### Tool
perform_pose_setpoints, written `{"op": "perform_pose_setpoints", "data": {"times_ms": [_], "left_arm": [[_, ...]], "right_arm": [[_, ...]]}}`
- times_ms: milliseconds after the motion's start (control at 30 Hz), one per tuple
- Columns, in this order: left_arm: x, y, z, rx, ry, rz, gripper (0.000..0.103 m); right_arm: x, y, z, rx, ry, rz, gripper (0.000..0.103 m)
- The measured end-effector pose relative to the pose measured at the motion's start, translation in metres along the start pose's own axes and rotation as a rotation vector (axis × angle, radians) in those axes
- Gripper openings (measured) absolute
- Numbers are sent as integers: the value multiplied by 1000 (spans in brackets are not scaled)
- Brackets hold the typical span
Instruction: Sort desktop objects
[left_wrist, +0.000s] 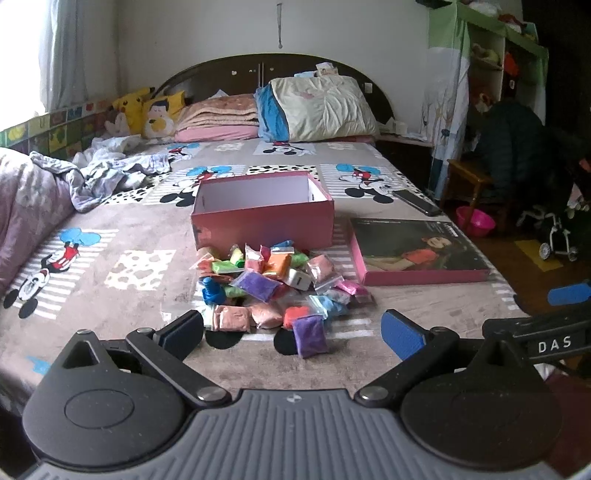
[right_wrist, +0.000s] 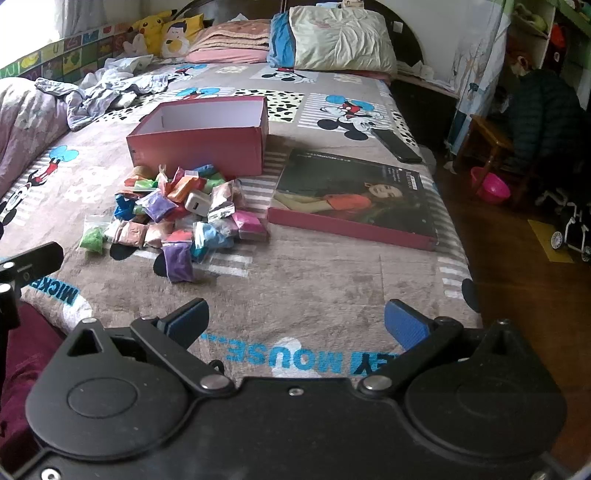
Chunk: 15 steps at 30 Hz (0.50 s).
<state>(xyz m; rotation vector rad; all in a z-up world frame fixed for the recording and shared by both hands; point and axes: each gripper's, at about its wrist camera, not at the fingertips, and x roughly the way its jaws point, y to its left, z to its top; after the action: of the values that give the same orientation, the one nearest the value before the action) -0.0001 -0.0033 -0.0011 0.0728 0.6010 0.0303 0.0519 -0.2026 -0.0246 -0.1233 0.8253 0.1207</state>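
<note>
A pile of small coloured clay bags (left_wrist: 273, 284) lies on the bed in front of an open, empty pink box (left_wrist: 262, 218). A white charger (left_wrist: 298, 279) sits in the pile. A purple bag (left_wrist: 310, 336) lies nearest me. My left gripper (left_wrist: 293, 332) is open and empty, just short of the pile. In the right wrist view the pile (right_wrist: 177, 210), the charger (right_wrist: 197, 202) and the box (right_wrist: 199, 142) lie ahead to the left. My right gripper (right_wrist: 295, 325) is open and empty over bare blanket.
The pink box lid (left_wrist: 417, 254) with a photo print lies right of the pile; it also shows in the right wrist view (right_wrist: 351, 199). A black phone (right_wrist: 397, 146) lies near the bed's right edge. Crumpled clothes (left_wrist: 110, 173) and pillows (left_wrist: 317, 107) lie farther back. The floor drops off at right.
</note>
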Motion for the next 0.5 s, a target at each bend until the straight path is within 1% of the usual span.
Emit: {"op": "perform_pose_setpoints", "data": {"times_ms": [100, 133, 167, 200, 233, 500], "left_arm": [[3, -12, -1, 21, 16, 16, 103], [3, -13, -1, 13, 22, 7, 103], [0, -6, -1, -29, 17, -25, 103], [-2, 2, -1, -62, 14, -45, 103], [0, 6, 0, -76, 24, -52, 103], [6, 10, -1, -74, 38, -58, 103]], "right_arm": [[2, -1, 0, 1, 2, -2, 102], [2, -2, 0, 2, 3, -2, 102], [3, -5, 2, 8, 16, 9, 102], [1, -3, 2, -2, 13, 1, 102], [1, -1, 1, -9, 9, -5, 102], [3, 6, -2, -12, 10, -9, 102]]}}
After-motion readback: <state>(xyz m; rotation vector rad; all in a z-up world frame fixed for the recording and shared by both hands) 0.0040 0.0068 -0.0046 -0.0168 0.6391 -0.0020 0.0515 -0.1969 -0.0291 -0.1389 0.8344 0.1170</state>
